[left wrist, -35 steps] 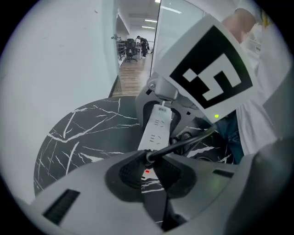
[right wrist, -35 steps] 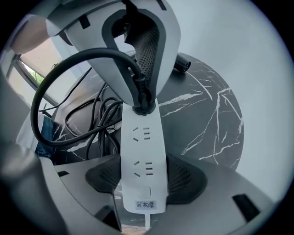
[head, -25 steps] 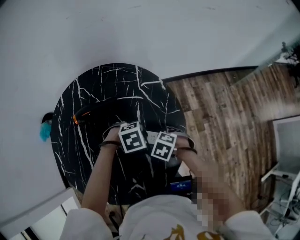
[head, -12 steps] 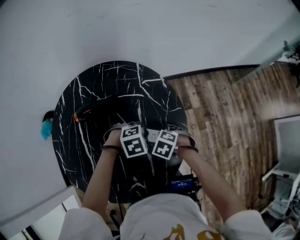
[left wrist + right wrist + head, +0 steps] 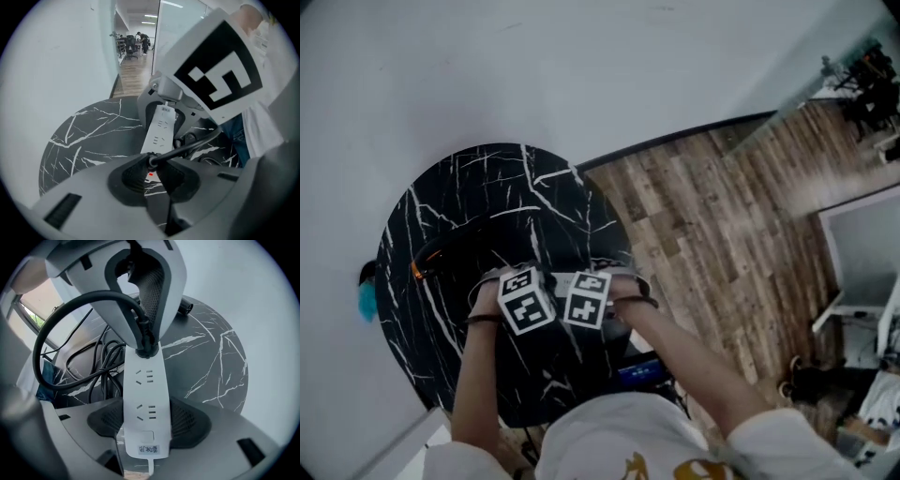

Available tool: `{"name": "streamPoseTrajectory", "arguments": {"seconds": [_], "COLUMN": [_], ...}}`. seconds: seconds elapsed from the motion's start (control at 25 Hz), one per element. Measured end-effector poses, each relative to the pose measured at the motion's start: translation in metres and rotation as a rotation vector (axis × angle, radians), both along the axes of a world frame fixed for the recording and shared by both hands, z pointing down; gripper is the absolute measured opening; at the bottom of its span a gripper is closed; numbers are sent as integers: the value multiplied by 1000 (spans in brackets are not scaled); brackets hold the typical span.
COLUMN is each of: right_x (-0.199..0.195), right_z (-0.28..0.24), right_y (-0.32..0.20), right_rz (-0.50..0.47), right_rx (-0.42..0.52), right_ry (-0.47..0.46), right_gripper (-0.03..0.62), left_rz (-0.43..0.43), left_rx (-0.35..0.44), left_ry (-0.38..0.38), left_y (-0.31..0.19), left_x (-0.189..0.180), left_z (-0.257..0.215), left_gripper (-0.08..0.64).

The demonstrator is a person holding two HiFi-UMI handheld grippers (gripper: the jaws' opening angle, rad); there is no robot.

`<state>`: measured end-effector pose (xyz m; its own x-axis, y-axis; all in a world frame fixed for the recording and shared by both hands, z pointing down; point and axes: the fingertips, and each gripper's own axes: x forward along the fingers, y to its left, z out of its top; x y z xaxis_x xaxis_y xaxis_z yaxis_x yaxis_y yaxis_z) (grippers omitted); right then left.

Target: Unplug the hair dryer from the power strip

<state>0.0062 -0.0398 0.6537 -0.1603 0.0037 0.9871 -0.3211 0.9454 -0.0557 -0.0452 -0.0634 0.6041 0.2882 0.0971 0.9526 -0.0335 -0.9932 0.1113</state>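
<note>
**Unplugging: the pull.** The left gripper is clamped on the black plug, which sits in a socket toward one end of the white power strip. The right gripper is closed across the strip's other end, one pad on each long edge, pinning it to the black marbled surface. Both grippers stand side by side above the strip, pointing steeply down.

**Good execution, as judged here.** Draw the plug straight out along the line of its pins — away from the strip's face, not sideways. Meanwhile the right gripper holds the strip flat so that it does not lift with the plug. The left pads appear to sit just where the cable leaves the plug. A pull on the cable alone would risk slip or strain, so the pads should bear on the plug body. A slight rocking along the strip's length may free tight pins.

**Position.** The plug lies between the left gripper's pads, at the end of the strip far from the right gripper. Free sockets show on the strip's face between the plug and the right gripper. From the plug the cable arcs off to one side of the strip, toward a loose bundle of cords beside it. The hair dryer itself cannot be picked out with certainty in these views.
</note>
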Motion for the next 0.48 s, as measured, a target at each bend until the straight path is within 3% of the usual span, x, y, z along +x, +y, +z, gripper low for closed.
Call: {"name": "streamPoseTrajectory", "arguments": {"seconds": [0.08,0.2,0.28,0.48], "right_x": [-14,-17,-13,-1], "right_z": [-2,-3,-3,-5], "right_y": [2,5,7,5], "right_rz": [-30,-42,-29,-16], "right_rx": [2,6,7,4], "right_ry": [-23,-26,-26,-10], "right_gripper": [270,270,268,270], "left_rz": [-33,-57,-52,-4], "left_rx": [-3,-103,-128,2], "left_ry": [-20,-16,7,-13], "left_y": [2,0,0,5], "left_x": [-14,-17,-11,-2], "left_z": [-1,-2,-1,-5], "left_gripper": [52,54,54,52]}}
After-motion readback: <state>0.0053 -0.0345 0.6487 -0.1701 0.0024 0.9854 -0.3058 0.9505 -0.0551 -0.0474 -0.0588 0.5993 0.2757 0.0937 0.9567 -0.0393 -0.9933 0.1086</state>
